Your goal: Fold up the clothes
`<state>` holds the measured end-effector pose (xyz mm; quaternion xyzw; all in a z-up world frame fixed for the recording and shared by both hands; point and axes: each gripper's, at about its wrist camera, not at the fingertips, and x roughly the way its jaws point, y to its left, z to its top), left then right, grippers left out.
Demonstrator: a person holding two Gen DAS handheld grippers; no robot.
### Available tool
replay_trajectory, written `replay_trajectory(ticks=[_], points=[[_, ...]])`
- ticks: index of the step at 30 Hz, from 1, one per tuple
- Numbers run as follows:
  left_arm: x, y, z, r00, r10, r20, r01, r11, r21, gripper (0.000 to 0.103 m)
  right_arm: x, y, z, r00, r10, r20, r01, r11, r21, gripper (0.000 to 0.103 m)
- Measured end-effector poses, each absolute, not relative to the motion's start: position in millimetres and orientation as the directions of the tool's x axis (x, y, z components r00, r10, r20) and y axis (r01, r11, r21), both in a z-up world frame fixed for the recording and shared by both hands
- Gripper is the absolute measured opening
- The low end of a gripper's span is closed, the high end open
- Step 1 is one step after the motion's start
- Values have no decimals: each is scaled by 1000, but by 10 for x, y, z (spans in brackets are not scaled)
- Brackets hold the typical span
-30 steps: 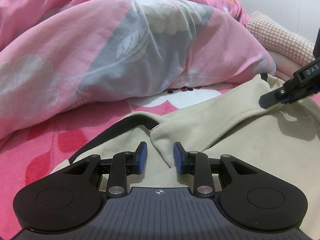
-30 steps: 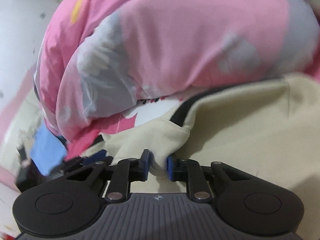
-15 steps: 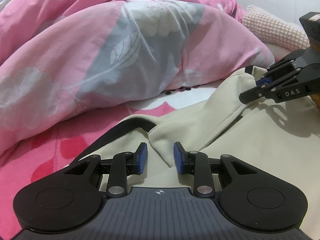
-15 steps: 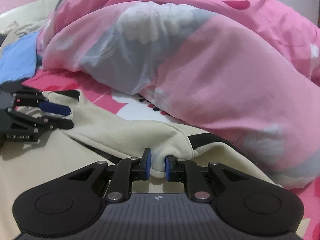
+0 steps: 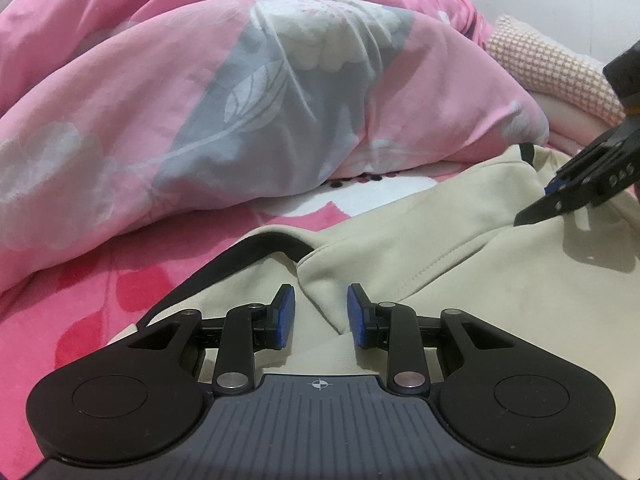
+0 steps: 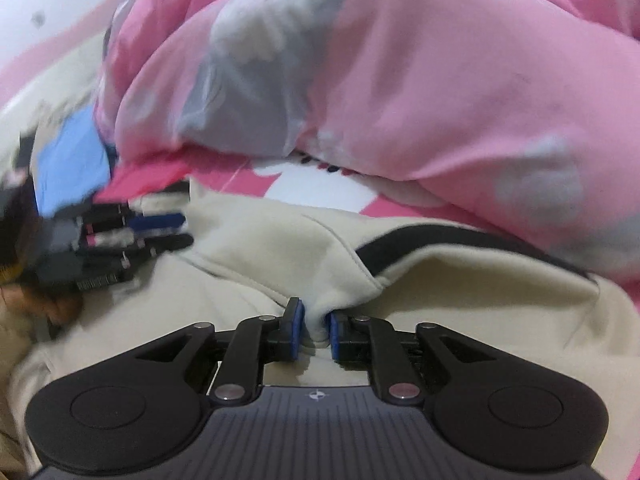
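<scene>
The step in hand looks like the end of a fold on the cream garment (image 5: 460, 280), which lies spread on the pink sheet (image 5: 100, 280) just in front of the quilt (image 5: 240, 100); a folded flap with a stitched edge lies across it, and a black trim shows along its far edge, towards the quilt. The right gripper (image 6: 316, 330) has a pinch of the cream cloth between its blue pads and its jaws are opening, so the cloth seems about to be let go; the left gripper (image 5: 320, 314) has its jaws parted, with the corner of the flap between them but no pad pressing on it. The next move probably calls for the right gripper to draw clear without dragging the flap, then for both to take a fresh edge for the next fold. The surface is a bed; the quilt, pink with grey and white flowers, is heaped beyond the garment; a waffle-knit pillow (image 5: 552, 68) lies right of the quilt, a pale wall behind it, and something blue (image 6: 72, 160), blurred, left of the quilt.
</scene>
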<state>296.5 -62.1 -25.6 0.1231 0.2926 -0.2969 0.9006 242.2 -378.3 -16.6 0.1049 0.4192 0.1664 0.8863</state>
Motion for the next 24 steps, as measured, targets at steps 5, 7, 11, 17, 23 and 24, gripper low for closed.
replay_trajectory(ticks=[5,7,11,17,23,24], points=[[2979,-609,-256,647,-469,-601,608,793,36,28,2125,-3769,121,679,259,-687,-178,966,189,44],[2983,-604,-257,646,-471,-601,608,793,32,28,2040,-3755,268,731,244,-637,-183,970,161,41],[2975,-615,-260,650,-466,-600,608,793,43,28,2200,-3496,345,769,280,-575,-256,959,123,32],[2964,-616,-260,657,-459,-599,607,793,58,28,2625,-2998,-55,730,287,-620,-337,941,37,28],[2913,-454,-84,672,-526,-521,612,791,-9,29,2579,-3190,-182,699,318,-641,-363,930,66,27],[2901,-487,-46,675,-538,-504,622,783,-2,29,2564,-3177,-191,701,313,-641,-368,928,51,27]])
